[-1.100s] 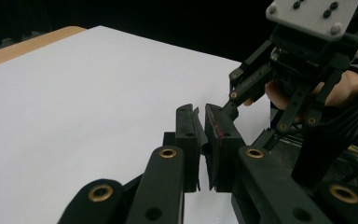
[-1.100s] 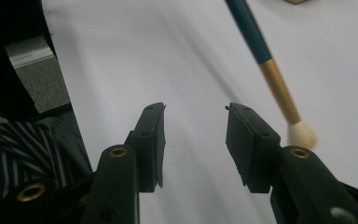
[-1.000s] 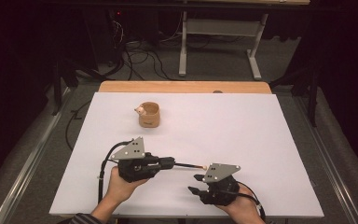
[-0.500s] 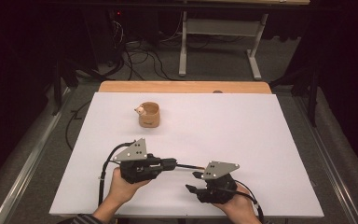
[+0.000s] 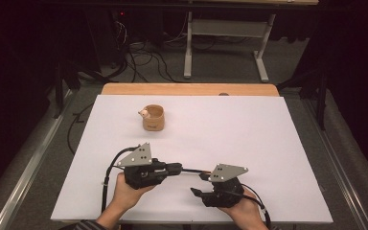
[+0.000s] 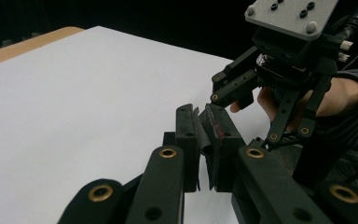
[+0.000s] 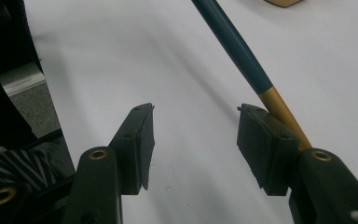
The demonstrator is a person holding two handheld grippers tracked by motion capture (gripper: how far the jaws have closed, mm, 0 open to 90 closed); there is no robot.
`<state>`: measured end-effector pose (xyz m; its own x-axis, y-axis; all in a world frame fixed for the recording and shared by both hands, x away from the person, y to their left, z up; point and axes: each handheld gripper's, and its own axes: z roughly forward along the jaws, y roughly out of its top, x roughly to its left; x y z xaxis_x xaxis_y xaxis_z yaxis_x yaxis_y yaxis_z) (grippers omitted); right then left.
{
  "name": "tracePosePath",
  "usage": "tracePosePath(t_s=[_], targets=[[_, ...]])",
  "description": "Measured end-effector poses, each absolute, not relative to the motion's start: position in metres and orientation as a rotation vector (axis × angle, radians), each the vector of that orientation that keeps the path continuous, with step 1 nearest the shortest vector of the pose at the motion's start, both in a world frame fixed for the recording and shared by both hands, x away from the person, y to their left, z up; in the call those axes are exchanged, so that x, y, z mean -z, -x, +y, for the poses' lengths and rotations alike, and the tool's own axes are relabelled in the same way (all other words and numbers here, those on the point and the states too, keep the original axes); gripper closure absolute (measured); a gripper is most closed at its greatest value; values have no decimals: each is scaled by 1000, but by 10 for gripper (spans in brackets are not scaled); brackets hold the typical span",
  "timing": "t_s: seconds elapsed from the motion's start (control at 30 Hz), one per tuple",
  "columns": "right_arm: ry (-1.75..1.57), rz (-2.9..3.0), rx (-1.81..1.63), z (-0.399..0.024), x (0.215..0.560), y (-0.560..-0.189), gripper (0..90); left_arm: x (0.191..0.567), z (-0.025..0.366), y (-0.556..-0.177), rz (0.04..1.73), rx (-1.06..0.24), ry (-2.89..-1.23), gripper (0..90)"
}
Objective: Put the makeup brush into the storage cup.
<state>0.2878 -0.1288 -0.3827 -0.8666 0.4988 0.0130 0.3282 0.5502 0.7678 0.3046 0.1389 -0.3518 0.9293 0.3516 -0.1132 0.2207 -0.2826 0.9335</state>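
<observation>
A thin pen (image 5: 192,170), teal with a gold end (image 7: 279,109), lies level just above the white board, between my two grippers. My left gripper (image 5: 179,167) points right and is shut on the pen's near end; in its own view the jaws (image 6: 204,116) are pressed together. My right gripper (image 5: 199,184) faces left at the pen's other end. Its jaws have just been opening and now stand apart (image 7: 193,126) with only bare board between them. The gold end runs past the outer side of the right pad (image 7: 261,140).
A small wooden cup (image 5: 153,118) with a pale little figure on its rim (image 5: 144,114) stands on the white board (image 5: 268,139), at the back left. The wooden table edge (image 5: 187,89) lies behind the board. Table legs and cables sit on the dark floor beyond.
Both hands have kept their place near the front edge. The right gripper's jaws look slightly wider apart than before.
</observation>
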Motion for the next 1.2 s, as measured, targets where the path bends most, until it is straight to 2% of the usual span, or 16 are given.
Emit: tracePosePath(t_s=[1.2], targets=[[-738, 2438, -1298, -138, 374, -287, 469, 359, 131, -304, 424, -143, -1925, 849]])
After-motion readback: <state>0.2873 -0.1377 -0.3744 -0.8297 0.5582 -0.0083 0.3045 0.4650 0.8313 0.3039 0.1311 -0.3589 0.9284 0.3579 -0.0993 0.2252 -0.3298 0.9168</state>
